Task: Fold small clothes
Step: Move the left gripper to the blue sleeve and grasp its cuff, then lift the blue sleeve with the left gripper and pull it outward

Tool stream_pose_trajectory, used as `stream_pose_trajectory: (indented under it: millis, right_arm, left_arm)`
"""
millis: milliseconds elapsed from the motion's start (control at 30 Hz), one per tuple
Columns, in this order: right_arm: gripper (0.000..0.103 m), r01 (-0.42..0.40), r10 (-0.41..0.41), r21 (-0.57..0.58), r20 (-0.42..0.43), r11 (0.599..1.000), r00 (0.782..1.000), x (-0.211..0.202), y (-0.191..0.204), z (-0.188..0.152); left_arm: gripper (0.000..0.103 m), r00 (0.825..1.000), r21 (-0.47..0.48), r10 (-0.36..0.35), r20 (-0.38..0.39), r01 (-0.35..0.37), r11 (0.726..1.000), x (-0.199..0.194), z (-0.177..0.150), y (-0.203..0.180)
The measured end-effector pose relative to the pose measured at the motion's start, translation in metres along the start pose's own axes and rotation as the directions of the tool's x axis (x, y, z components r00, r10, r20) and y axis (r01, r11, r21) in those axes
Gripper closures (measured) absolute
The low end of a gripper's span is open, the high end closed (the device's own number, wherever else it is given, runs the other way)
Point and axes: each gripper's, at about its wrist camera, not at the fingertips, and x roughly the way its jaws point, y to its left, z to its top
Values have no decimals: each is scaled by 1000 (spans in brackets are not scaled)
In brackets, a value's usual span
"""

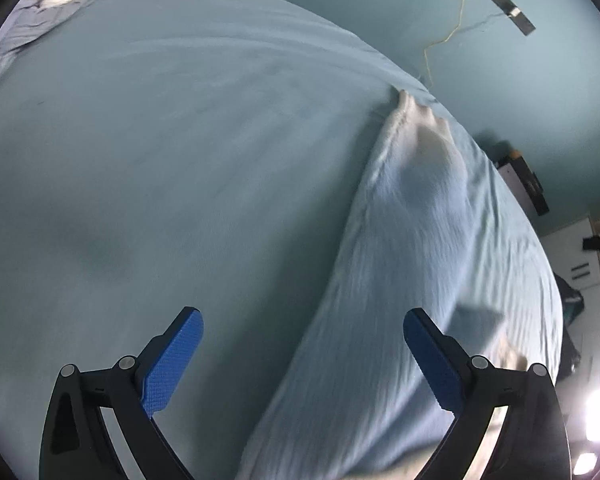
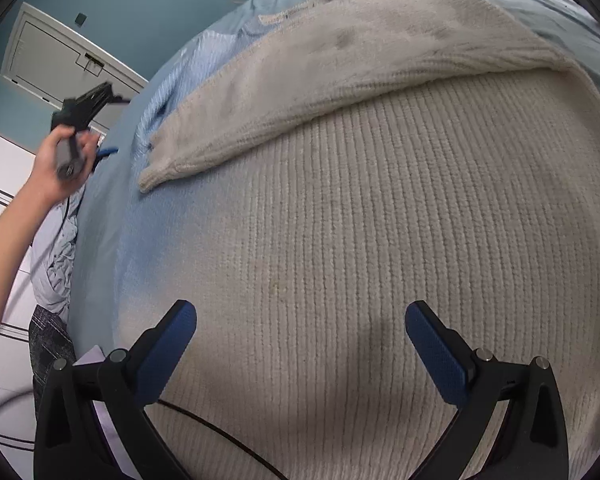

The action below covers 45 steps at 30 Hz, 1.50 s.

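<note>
Sweater [image 2: 339, 240]: cream ribbed knit, flat on bed [image 1: 140, 140], one sleeve [image 2: 319, 80] folded across its body. Right gripper [image 2: 300, 332] above sweater, fingers released; left gripper [image 1: 303, 336] beside sweater, likewise released. Advice: grasp hem corners evenly, fold straight.

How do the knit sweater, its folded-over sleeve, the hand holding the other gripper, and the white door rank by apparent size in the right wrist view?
1. Knit sweater, filling most of the view.
2. Folded-over sleeve.
3. White door and hand: the door covers more area, but it is farther away, so their ranking is unsure.
</note>
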Motion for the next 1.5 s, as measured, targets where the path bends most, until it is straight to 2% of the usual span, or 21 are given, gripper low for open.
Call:
stream_pose_trajectory:
  millis: [133,200,267,333,367,400,433,500,533,667,800,867,900,967,1000,1033,1100,1200,1267,1400,1500]
  right_arm:
    - [1,-12,12,22,-2,1000,1000,2,-5,1]
    - [1,-13,13,9,13,1000,1000,0,-4,2]
    - [1,-9,9,-17,10,1000,1000,3,0,1]
    - [1,8,-8,-38,-1,999,1000,8,3,1]
    - [1,23,-23,-51,-5,998,1000,10,4,0]
    - [1,28,-28,-57,-5,998,1000,11,4,0]
    - [1,35,-35,-66,-4,997,999,11,5,0]
    - [1,40,-40,-70,-4,997,999,11,6,1]
    - [1,40,-41,-70,-3,997,999,11,6,1]
    - [1,36,-36,-57,-2,998,999,8,6,1]
    - [1,26,-25,-48,25,998,999,0,10,0]
    - [1,16,-14,-52,34,999,999,-6,13,-1]
    - [1,12,-10,-55,39,998,999,-9,14,-2]
    - [1,7,-4,-69,51,998,999,-14,17,-5]
    - [1,11,-7,-76,54,997,999,-14,18,-5]
    - [1,16,-11,-82,52,997,999,-14,20,-6]
    - [1,16,-12,-85,40,996,999,-10,21,-7]
    - [1,19,-16,-80,29,997,999,-5,20,-6]
    - [1,17,-15,-74,21,997,1000,-2,17,-5]
    - [1,19,-19,-79,3,997,1000,3,15,-5]
    - [1,22,-21,-102,8,994,1000,6,20,-3]
  left_arm:
    - [2,999,-6,-35,-3,35,999,25,16,-10]
    - [3,998,19,-54,-24,55,998,40,20,-23]
    - [10,997,76,-37,-71,42,996,57,19,-41]
    - [30,996,136,21,-90,-9,991,69,16,-58]
    - [38,996,182,53,-75,-39,983,69,13,-68]
    - [65,997,223,40,-67,-24,974,66,9,-76]
    - [73,997,262,57,-51,-42,964,59,7,-85]
    - [82,996,286,84,-13,-77,955,45,4,-90]
    - [85,997,278,75,12,-76,958,35,4,-88]
    - [87,987,192,48,155,-77,978,-34,-10,-59]
    - [88,978,122,36,203,-62,991,-91,-41,-10]
    - [87,984,64,13,177,-25,998,-111,-64,22]
    - [84,991,29,-23,131,20,999,-119,-79,40]
    - [64,995,-22,-95,15,96,995,-125,-100,68]
    - [28,991,-46,-132,-24,131,990,-126,-105,78]
    - [2,988,-68,-150,-37,147,987,-130,-106,89]
    - [0,991,-71,-129,30,131,989,-137,-96,95]
    - [0,993,51,-58,99,53,997,-124,-49,83]
    - [0,988,93,-2,156,-13,996,-108,-17,75]
    - [0,985,135,68,156,-89,987,-47,48,56]
    - [0,985,133,94,147,-114,985,-12,78,46]
